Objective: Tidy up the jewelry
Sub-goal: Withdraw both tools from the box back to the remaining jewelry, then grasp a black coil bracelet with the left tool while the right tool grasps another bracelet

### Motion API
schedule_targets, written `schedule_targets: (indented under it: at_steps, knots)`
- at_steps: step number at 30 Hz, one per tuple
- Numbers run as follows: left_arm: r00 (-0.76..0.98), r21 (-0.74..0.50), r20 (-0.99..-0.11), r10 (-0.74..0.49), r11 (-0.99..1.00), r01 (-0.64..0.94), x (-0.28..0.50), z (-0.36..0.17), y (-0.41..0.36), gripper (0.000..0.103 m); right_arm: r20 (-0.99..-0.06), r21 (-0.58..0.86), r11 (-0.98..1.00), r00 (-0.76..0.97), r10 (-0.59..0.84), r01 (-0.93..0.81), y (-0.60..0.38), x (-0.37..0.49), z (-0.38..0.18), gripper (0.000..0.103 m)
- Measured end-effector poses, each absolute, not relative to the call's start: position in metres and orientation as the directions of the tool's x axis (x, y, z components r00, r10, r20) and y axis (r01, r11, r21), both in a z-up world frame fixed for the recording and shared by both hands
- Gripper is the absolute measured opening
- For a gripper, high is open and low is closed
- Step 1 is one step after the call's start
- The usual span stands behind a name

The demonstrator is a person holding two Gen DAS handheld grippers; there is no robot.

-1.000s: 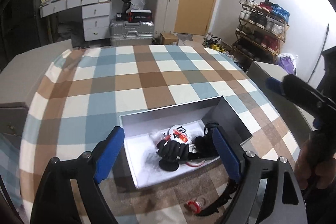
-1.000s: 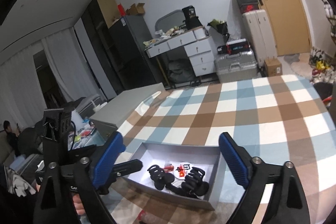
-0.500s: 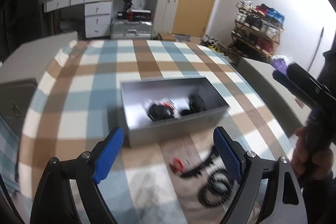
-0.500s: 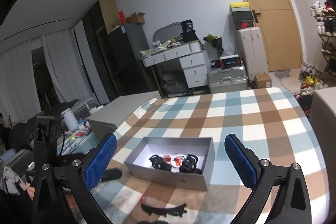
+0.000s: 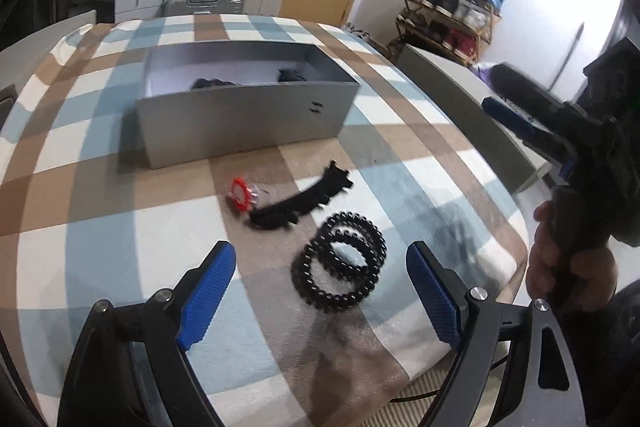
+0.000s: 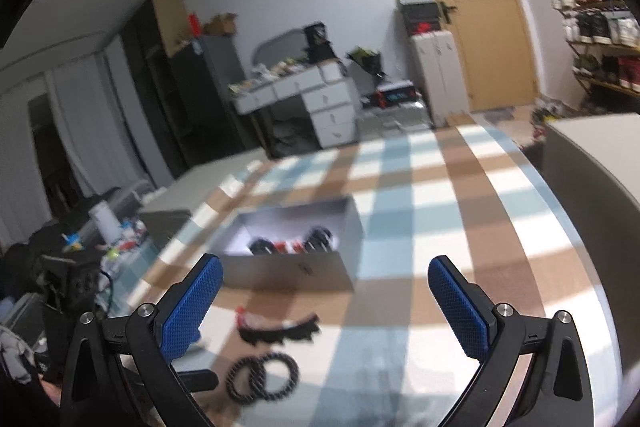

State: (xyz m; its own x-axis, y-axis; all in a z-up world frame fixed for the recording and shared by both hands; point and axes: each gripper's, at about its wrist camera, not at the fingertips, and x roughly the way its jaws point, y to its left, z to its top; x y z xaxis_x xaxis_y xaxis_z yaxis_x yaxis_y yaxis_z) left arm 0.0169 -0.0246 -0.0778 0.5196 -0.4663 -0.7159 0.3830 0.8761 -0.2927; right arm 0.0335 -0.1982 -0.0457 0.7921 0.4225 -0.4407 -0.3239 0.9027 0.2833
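A grey open box [image 5: 248,123] sits on the checked tablecloth with dark hair clips inside; it also shows in the right wrist view [image 6: 292,267]. In front of it lie a red toothed ring [image 5: 240,193], a black curved hair clip [image 5: 304,199] and black spiral hair ties [image 5: 340,263]. The right wrist view shows the clip [image 6: 280,333] and the ties [image 6: 262,377] too. My left gripper [image 5: 320,291] is open and empty, low over the ties. My right gripper [image 6: 326,301] is open and empty, held higher; it also appears at the right of the left wrist view [image 5: 516,119].
The checked table [image 5: 80,227] has its front edge close below the ties. A grey cabinet [image 5: 452,83] stands at its right side. A shoe rack [image 5: 452,11], suitcases and a white desk stand beyond it.
Both grippers have pulled back from the box toward the table's front. The left one has dropped low over the spiral hair ties. The loose pieces now lie in full view.
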Motion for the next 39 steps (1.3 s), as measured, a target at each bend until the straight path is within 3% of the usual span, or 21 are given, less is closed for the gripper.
schedule_targets:
  at_steps: [10, 15, 20, 23, 29, 39]
  knots:
    - [0.485, -0.191, -0.763, -0.428, 0.865, 0.463, 0.012, -0.089, -0.051, 0.084, -0.475, 0.216, 0.932, 0.803, 0.361, -0.291, -0.196, 0.009, -0.067, 0.103]
    - [0.487, -0.198, -0.758, -0.434, 0.864, 0.462, 0.011, -0.091, -0.048, 0.082, -0.479, 0.201, 0.934, 0.802, 0.357, -0.296, -0.196, 0.008, -0.068, 0.103]
    - [0.478, -0.181, -0.774, -0.415, 0.869, 0.461, 0.01, -0.095, -0.05, 0.051, -0.496, 0.192, 0.935, 0.793, 0.353, -0.296, -0.194, 0.008, -0.07, 0.103]
    - [0.468, -0.187, -0.774, -0.426, 0.861, 0.474, 0.008, -0.095, -0.05, 0.044, -0.525, 0.205, 0.927, 0.764, 0.376, -0.315, -0.192, 0.01, -0.073, 0.103]
    - [0.47, -0.176, -0.771, -0.43, 0.853, 0.492, 0.004, -0.092, -0.052, 0.038, -0.553, 0.217, 0.924, 0.741, 0.382, -0.314, -0.189, 0.01, -0.076, 0.103]
    - [0.511, -0.213, -0.734, -0.447, 0.866, 0.452, -0.001, -0.079, -0.03, 0.038, -0.589, 0.196, 0.93, 0.721, 0.366, -0.312, -0.185, 0.007, -0.08, 0.103]
